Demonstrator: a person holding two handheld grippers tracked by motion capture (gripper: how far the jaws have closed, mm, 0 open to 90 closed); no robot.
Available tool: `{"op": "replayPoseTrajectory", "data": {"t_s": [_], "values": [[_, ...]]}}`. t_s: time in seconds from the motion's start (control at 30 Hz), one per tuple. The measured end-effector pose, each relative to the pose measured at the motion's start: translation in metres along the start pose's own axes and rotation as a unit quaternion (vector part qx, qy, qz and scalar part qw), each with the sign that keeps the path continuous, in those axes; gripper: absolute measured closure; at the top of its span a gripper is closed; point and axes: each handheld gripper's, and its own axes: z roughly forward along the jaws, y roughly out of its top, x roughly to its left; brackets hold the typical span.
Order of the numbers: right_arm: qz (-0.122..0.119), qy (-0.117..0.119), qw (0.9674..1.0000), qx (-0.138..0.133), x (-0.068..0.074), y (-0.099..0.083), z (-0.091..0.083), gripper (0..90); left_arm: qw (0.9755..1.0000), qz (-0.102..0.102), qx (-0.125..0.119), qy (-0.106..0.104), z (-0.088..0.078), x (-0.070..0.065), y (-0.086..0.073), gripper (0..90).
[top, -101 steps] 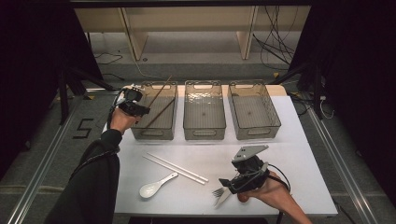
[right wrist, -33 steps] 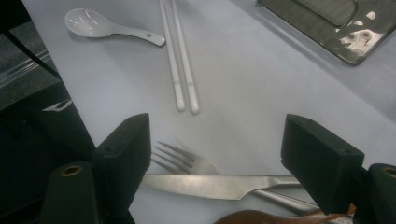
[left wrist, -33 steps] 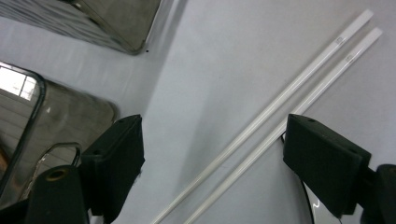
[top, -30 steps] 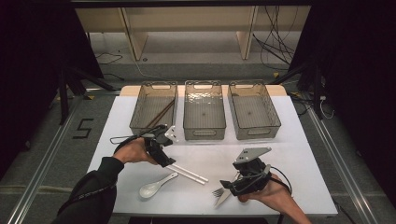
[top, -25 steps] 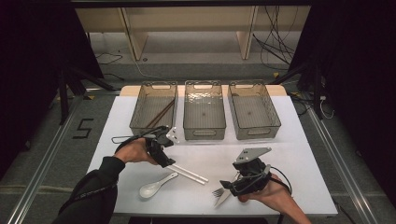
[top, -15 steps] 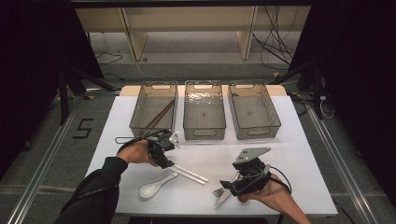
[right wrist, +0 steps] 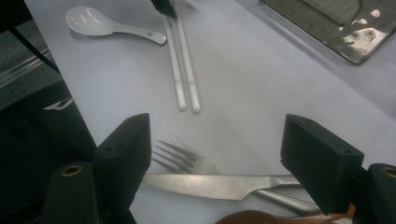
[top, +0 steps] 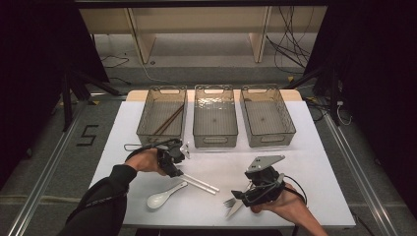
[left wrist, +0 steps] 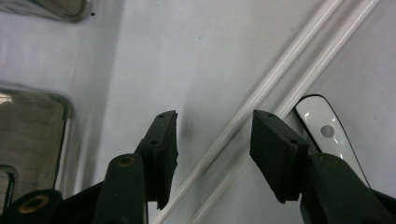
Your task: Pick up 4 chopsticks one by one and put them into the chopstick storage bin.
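Left hand-held gripper [top: 176, 167] is down at the near end of the white chopsticks [top: 200, 183], which lie side by side on the white desk [top: 305, 167], running diagonally toward our right. In the left gripper view both sticks [left wrist: 280, 79] pass between the jaws; the jaws have just been closing, but we still see a gap on each side, so the pads aren't pressing yet. Not grasping, released for now.

White ceramic spoon [top: 164, 195] lies just beside the chopsticks on the near side, its handle end close to them; the handle with its small hole [left wrist: 327, 133] sits right behind the one jaw in the left gripper view.

Right hand-held gripper [top: 241, 195] rests at the near right of the desk, jaws wide apart, released. Under it a metal fork [right wrist: 187, 161] and a knife [right wrist: 215, 183] lie on the desk, the knife blade crossing over the fork's neck. The jaws straddle them, and we see no contact with either.

Three clear bins stand in a row at the far side: the left bin [top: 147, 129] holds a pair of dark chopsticks [top: 168, 120]. Middle bin [top: 215, 140] and right bin [top: 287, 129] are well apart from both grippers.
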Motion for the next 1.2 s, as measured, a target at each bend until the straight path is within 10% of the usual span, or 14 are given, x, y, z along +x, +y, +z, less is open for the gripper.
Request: {"op": "replayPoseTrajectory", "data": {"t_s": [1.2], "values": [[0.002,-0.001,1.0000,0.002,-0.001,0.000,0.000,26.2,0.9990,0.016,0.025,-0.034,0.009,0.003,0.011,68.7]]}}
